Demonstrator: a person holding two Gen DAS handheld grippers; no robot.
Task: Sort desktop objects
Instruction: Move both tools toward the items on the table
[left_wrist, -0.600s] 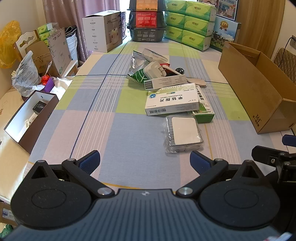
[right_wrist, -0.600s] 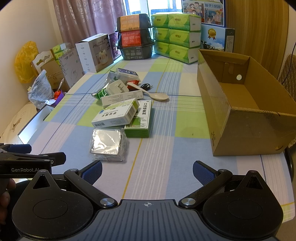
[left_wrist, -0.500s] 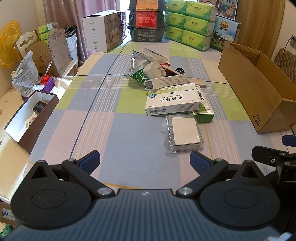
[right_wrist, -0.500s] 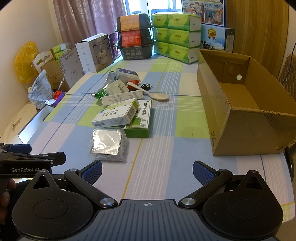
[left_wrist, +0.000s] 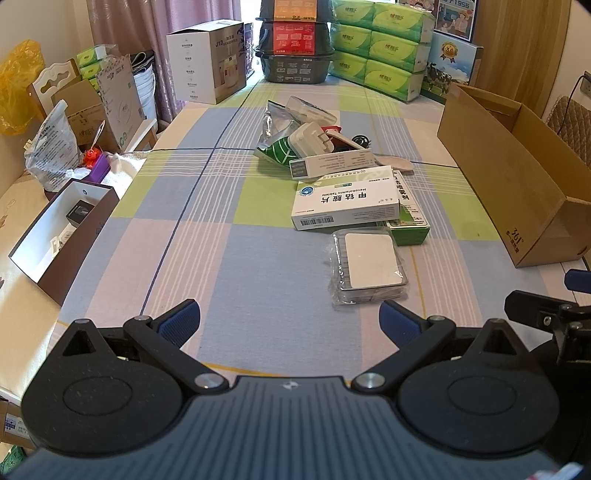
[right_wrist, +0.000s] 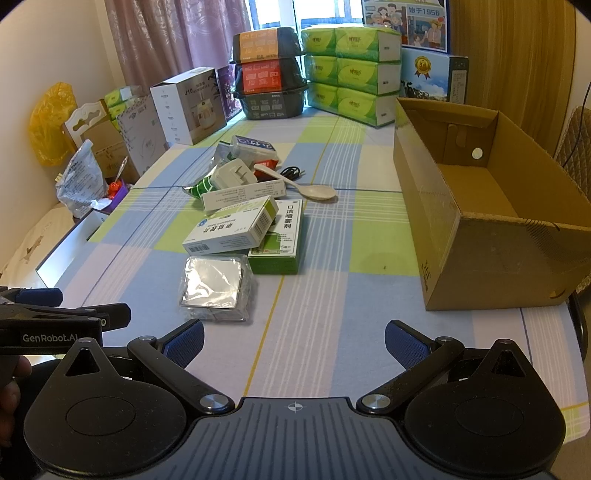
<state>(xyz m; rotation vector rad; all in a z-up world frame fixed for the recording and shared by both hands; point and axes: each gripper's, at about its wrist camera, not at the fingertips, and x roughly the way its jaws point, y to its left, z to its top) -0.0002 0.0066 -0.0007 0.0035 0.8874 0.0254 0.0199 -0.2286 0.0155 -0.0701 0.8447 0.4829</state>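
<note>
Clutter is seen ahead of both grippers, gathered in one group on the checked tablecloth (left_wrist: 207, 236). The left gripper (left_wrist: 290, 319) is held wide open with nothing between its jaws; the right gripper (right_wrist: 293, 341) is opened equally wide and is also empty.

Nearest to the left jaws, just ahead and a little to the right, a flat item wrapped in clear plastic (left_wrist: 369, 267) is lying. Behind it a white medicine box (left_wrist: 345, 203) is resting partly on a green box (left_wrist: 410, 221). Further ahead a long narrow white box (left_wrist: 334, 162), a white plug adapter (left_wrist: 308, 138), a green foil packet (left_wrist: 279, 153), a pale spoon (right_wrist: 303, 186) and a black cable (right_wrist: 291, 171) are piled closely together.

Seen from the right jaws, the same group is placed ahead and to the left, and an open cardboard box (right_wrist: 476, 229) is standing ahead to the right, empty inside. Between the pile and this box a free strip of cloth is left.

Left of the left jaws, at the table edge, a brown open box (left_wrist: 62, 236) is placed. The far end is closed by green tissue packs (right_wrist: 351, 70) and stacked black containers (right_wrist: 269, 81). Directly before both pairs of jaws the cloth is free.
</note>
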